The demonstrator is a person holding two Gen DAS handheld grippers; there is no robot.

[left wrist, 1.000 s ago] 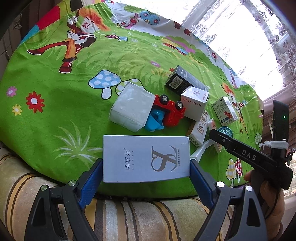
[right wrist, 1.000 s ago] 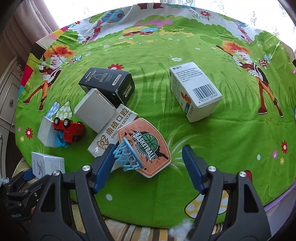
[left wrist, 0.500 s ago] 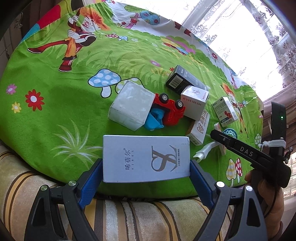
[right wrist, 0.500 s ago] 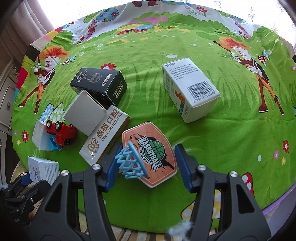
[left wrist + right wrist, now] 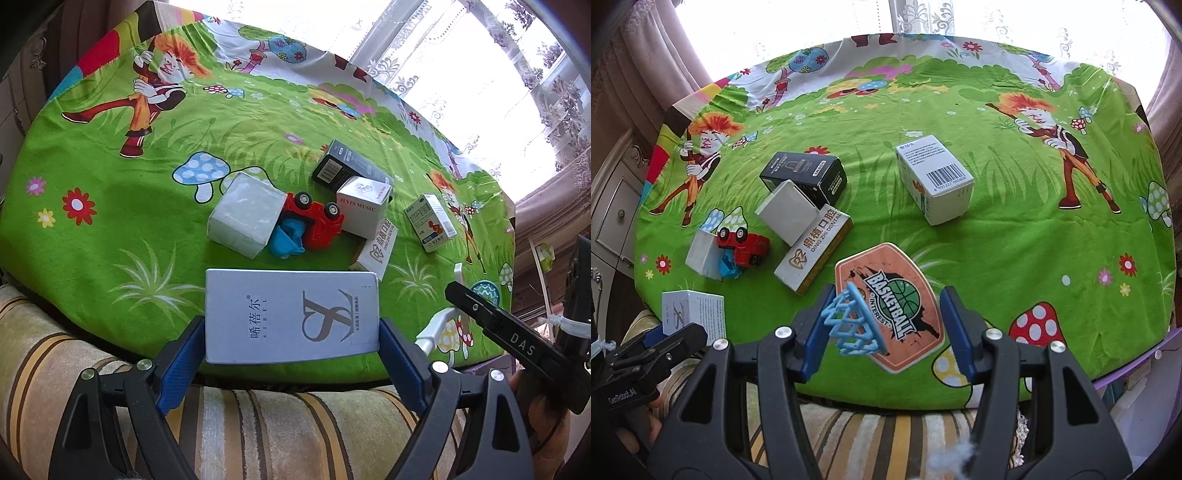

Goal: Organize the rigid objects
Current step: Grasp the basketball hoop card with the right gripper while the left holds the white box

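Note:
My left gripper (image 5: 291, 347) is shut on a pale blue box (image 5: 291, 314) with grey lettering and holds it over the near edge of the green cartoon tablecloth (image 5: 110, 229). In the right wrist view that same box (image 5: 692, 314) shows at the lower left. My right gripper (image 5: 886, 314) is shut on a toy basketball hoop, its pads pressing on either side of the orange backboard (image 5: 897, 291) and the blue net (image 5: 849, 325). The hoop hangs tilted, a little above the cloth.
A black box (image 5: 805, 173), a white box (image 5: 788, 212) and a dental box (image 5: 816, 251) lie clustered left of centre. Beside them a red toy truck (image 5: 746, 247) lies overturned against a white block (image 5: 703, 251). A barcoded white box (image 5: 934, 181) lies alone. A striped cushion (image 5: 886, 428) borders the near edge.
The right jaws closed from a wide stance onto the basketball hoop, then lifted it off the cloth and drew it toward the near edge. The left gripper and its box stayed still.

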